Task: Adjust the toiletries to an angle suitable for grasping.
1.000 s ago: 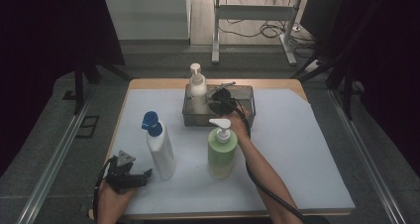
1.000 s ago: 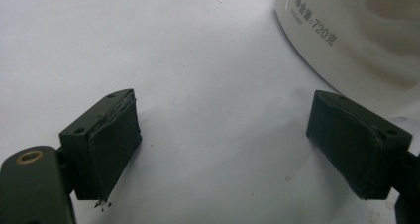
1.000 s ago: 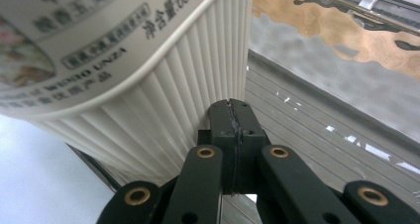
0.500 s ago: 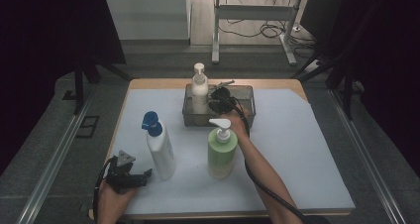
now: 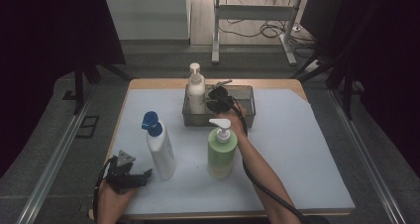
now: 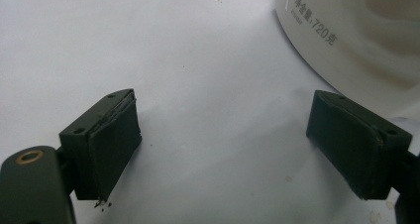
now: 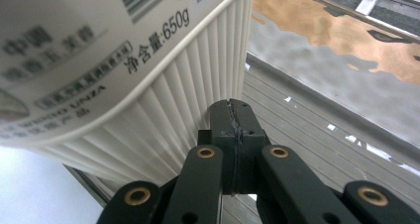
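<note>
A cream pump bottle (image 5: 197, 91) stands upright in the left part of a dark metal tray (image 5: 247, 116) at the table's far side. My right gripper (image 5: 217, 96) reaches into that tray just right of the bottle; in the right gripper view its jaws are shut, pads together, nothing between them (image 7: 232, 116), beside the bottle's ribbed side (image 7: 163, 110). My left gripper (image 5: 143, 175) rests near the front left corner, open and empty (image 6: 223, 149), next to a white bottle with a blue pump (image 5: 159, 149), whose base (image 6: 356, 35) lies just beyond the right pad. A green pump bottle (image 5: 221, 152) stands mid-table.
A pale mat (image 5: 297, 149) covers the wooden table. The right forearm (image 5: 257, 169) runs from the front edge past the green bottle to the tray, with a black cable alongside. Dark curtains and a metal frame surround the table.
</note>
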Action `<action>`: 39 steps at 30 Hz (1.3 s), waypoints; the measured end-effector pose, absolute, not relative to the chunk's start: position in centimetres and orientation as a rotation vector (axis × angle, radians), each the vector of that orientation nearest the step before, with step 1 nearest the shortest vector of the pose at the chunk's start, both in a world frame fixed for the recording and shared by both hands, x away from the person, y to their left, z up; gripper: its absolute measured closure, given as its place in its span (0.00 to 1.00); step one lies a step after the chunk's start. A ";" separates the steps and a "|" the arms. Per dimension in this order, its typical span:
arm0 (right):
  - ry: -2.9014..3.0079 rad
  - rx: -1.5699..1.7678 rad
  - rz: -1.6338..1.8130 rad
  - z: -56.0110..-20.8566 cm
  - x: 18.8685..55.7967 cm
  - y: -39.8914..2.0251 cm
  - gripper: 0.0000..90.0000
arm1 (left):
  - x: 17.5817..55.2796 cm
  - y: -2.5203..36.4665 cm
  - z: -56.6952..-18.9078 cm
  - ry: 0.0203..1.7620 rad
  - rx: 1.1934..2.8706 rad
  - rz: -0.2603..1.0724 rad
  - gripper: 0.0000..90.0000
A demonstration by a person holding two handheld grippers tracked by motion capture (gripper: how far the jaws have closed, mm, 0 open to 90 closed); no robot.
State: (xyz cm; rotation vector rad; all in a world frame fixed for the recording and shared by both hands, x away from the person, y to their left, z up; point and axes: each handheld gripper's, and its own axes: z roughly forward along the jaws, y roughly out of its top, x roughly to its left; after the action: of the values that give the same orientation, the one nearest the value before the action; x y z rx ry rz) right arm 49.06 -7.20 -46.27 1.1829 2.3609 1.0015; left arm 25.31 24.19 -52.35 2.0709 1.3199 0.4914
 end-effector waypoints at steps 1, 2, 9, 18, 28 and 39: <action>2.365 1.184 1.000 -46.3 49.0 -7.1 0.99 | 25.3 24.2 -52.3 1.320 2.071 0.491 0.14; 2.364 1.182 0.999 -46.3 49.0 -7.0 0.99 | 25.3 24.2 -52.3 1.320 2.071 0.491 0.14; 2.382 1.161 0.996 -46.5 48.9 -6.4 0.99 | 25.3 24.2 -52.3 1.320 2.071 0.491 0.14; 2.386 1.144 0.994 -46.5 48.9 -6.1 0.99 | 25.3 24.2 -52.3 1.320 2.071 0.491 0.14; 2.400 1.118 0.991 -46.5 48.7 -5.1 0.99 | 25.3 24.2 -52.3 1.319 2.071 0.491 0.14; 2.403 1.093 1.024 -46.5 48.9 -5.3 0.99 | 25.3 24.2 -52.3 1.320 2.071 0.491 0.14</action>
State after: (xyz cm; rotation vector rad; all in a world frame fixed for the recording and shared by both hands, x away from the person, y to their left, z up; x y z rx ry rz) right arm 48.88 -5.28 -46.55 1.0931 2.4027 1.0239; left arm 25.32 24.19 -52.35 2.0711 1.3197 0.4911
